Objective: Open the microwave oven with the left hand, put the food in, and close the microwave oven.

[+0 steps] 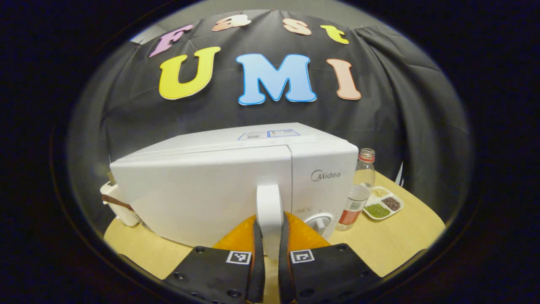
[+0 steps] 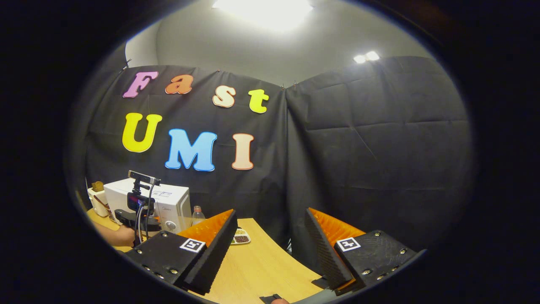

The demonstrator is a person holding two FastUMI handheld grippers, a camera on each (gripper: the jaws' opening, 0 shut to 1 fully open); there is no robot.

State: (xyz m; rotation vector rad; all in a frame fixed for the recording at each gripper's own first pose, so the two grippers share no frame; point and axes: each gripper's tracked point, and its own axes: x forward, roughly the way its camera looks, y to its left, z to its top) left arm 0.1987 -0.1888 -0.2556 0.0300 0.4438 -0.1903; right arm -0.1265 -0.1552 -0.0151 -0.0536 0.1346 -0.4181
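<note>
Centrally on the worktop [image 1: 396, 236], one microwave [image 1: 236, 181] has its door handle [image 1: 269, 215] pinched by the left gripper [image 1: 270, 257], two bottles [image 1: 358, 192] and one divided dish [image 1: 383, 202] beside it, while the right gripper [image 2: 270, 249] gapes empty.

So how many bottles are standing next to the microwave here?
2, both just right of the microwave in the left gripper view: a taller capped bottle behind, and a shorter bottle in front of it, beside the divided dish. Others may be hidden behind the microwave.
</note>
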